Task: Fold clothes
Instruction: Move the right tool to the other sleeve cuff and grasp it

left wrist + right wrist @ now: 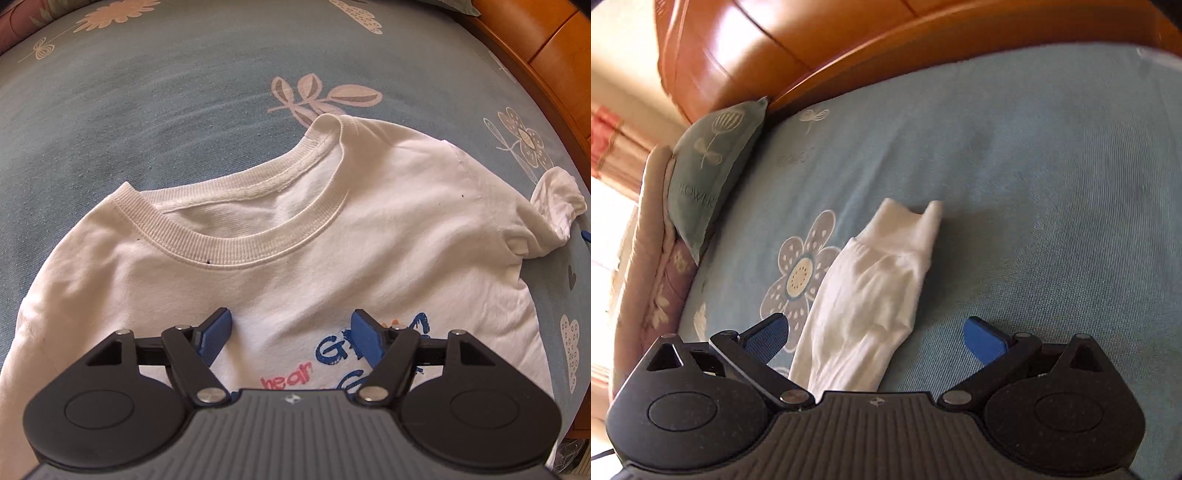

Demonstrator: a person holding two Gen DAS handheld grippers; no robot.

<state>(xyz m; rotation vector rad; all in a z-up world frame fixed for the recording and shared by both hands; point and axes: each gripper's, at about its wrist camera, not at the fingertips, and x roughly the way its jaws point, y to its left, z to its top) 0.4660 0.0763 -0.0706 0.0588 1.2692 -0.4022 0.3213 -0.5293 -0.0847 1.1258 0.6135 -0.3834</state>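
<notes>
A white long-sleeved shirt (369,236) lies face up on the blue bedspread (147,110), with its ribbed collar (240,251) towards the far side and blue and red print on the chest. My left gripper (291,338) hovers open over the chest just below the collar, holding nothing. Its bunched sleeve end (557,199) lies at the right. In the right wrist view one white sleeve (871,295) with a ribbed cuff (908,225) stretches away on the bedspread (1034,184). My right gripper (877,336) is open above that sleeve, empty.
A wooden bed frame (546,59) runs along the bedspread's right edge in the left wrist view and curves across the top of the right wrist view (849,48). A teal cushion (713,173) leans at the left by a pink quilt (650,258).
</notes>
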